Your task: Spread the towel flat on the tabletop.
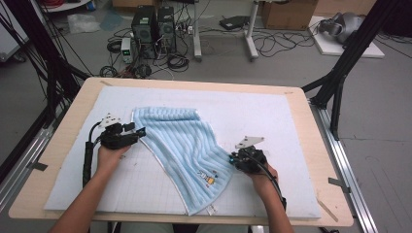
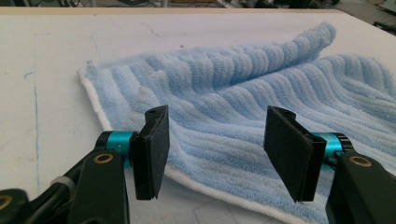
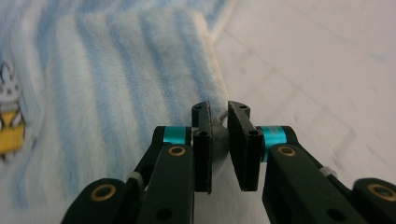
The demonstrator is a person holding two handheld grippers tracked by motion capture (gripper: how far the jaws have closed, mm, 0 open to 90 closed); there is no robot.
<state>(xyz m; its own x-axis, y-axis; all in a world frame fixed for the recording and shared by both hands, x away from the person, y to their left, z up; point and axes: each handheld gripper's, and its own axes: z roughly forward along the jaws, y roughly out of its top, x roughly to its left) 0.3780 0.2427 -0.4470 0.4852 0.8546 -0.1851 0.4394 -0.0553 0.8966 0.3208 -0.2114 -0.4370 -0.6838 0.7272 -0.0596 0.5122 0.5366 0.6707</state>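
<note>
A blue striped towel [image 1: 182, 150] lies rumpled on the white mat [image 1: 272, 121] covering the desk [image 1: 73, 111]; the left gripper [image 2: 215, 149] stands released over the towel's white edge; the right gripper [image 3: 219, 133] clenches the towel's corner between its jaws.

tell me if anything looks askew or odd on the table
The towel lies crooked across the mat, not square to it, and its far end is folded over in a raised hump. Nothing looks spilled or damaged.
</note>
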